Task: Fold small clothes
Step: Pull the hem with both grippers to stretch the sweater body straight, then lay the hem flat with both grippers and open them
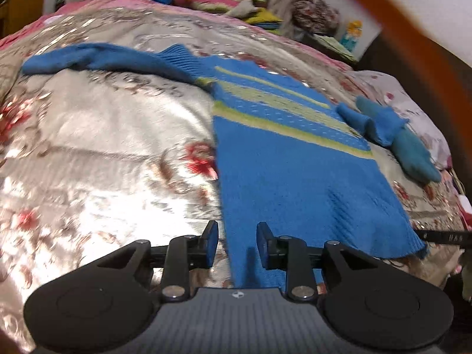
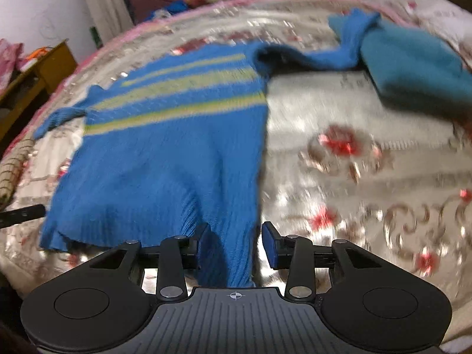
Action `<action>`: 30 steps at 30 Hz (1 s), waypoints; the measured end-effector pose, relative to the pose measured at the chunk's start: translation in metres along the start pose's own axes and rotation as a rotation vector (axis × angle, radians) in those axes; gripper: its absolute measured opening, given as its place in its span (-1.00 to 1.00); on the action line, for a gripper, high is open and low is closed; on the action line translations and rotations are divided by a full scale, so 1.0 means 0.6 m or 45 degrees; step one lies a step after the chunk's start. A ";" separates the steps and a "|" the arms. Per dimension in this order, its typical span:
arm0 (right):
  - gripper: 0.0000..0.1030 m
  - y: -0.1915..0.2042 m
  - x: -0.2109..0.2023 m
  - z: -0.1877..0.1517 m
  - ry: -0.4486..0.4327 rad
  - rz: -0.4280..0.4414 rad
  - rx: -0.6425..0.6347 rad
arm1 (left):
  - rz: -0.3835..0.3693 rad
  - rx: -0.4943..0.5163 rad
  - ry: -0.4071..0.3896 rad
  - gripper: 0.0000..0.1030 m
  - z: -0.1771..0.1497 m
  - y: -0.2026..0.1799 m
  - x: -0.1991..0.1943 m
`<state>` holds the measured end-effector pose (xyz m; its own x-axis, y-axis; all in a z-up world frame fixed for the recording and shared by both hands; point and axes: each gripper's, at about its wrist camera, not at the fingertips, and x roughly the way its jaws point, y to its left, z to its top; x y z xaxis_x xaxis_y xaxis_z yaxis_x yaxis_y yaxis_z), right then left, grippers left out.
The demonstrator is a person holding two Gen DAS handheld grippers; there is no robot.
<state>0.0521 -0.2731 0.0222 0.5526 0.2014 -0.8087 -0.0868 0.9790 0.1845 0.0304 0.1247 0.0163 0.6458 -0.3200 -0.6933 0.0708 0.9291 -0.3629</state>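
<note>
Blue striped sweater (image 1: 295,183), flat on bed quilt (image 1: 103,147); left tool (image 1: 237,243) and right tool (image 2: 236,244) parted at its hem corners, gripping nothing; smooth body before folding sleeves inward.

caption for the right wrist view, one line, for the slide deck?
Right hand-held gripper open over the hem corner of a blue striped sweater laid flat on a floral bedspread.

You work over a bed spread with a shiny floral quilt (image 1: 103,135); a wooden desk (image 2: 44,67) stands beside a pale wall (image 2: 38,6), with a curtain (image 2: 103,3) nearby.
</note>
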 end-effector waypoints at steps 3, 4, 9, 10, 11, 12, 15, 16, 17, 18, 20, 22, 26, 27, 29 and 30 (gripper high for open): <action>-0.53 -0.009 -0.002 -0.001 -0.003 -0.012 0.009 | -0.015 0.000 0.009 -0.26 0.000 -0.006 0.012; -0.68 -0.012 -0.004 0.000 -0.004 -0.020 0.016 | -0.024 0.011 0.012 -0.22 0.001 -0.011 0.020; -0.74 -0.029 -0.013 0.004 -0.020 -0.022 0.077 | -0.041 0.027 0.019 -0.06 0.011 -0.029 0.046; -0.70 -0.029 -0.015 0.004 -0.033 -0.025 0.073 | -0.041 0.018 0.026 -0.06 0.012 -0.029 0.048; -0.58 -0.028 -0.017 0.004 -0.044 -0.020 0.074 | -0.041 0.017 0.029 -0.06 0.011 -0.029 0.048; -0.57 -0.028 -0.018 0.004 -0.051 -0.013 0.079 | -0.042 0.017 0.033 -0.07 0.010 -0.029 0.046; -0.57 -0.026 -0.008 0.005 -0.043 0.020 0.105 | -0.055 0.001 0.051 -0.13 0.009 -0.030 0.046; -0.55 -0.026 -0.001 0.007 -0.036 0.030 0.119 | -0.071 -0.006 0.062 -0.28 0.008 -0.032 0.048; -0.46 -0.025 0.004 0.008 -0.030 0.043 0.130 | -0.086 -0.012 0.076 -0.45 0.007 -0.035 0.051; -0.42 -0.023 0.009 0.009 -0.031 0.051 0.134 | -0.088 -0.011 0.083 -0.52 0.006 -0.038 0.054; -0.39 -0.015 0.012 0.010 -0.041 0.047 0.114 | -0.066 0.008 0.081 -0.64 0.006 -0.041 0.055; -0.46 -0.010 0.011 0.010 -0.035 0.028 0.084 | -0.058 -0.002 0.079 -0.68 0.008 -0.036 0.051; -0.86 -0.012 0.004 0.002 0.009 0.009 0.063 | 0.027 0.012 0.080 -0.75 0.009 -0.018 0.039; -0.86 -0.012 0.000 -0.003 0.018 0.010 0.061 | 0.034 0.011 0.081 -0.75 0.007 -0.011 0.035; -0.87 -0.010 -0.005 -0.012 0.024 0.000 0.050 | 0.028 -0.009 0.085 -0.75 0.006 0.000 0.029; -0.87 -0.009 -0.008 -0.014 0.024 -0.007 0.046 | 0.038 -0.002 0.083 -0.75 0.007 0.000 0.025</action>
<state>0.0428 -0.2791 0.0202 0.5371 0.1971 -0.8201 -0.0537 0.9783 0.2000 0.0431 0.1209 0.0083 0.5967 -0.3034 -0.7429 0.0507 0.9382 -0.3424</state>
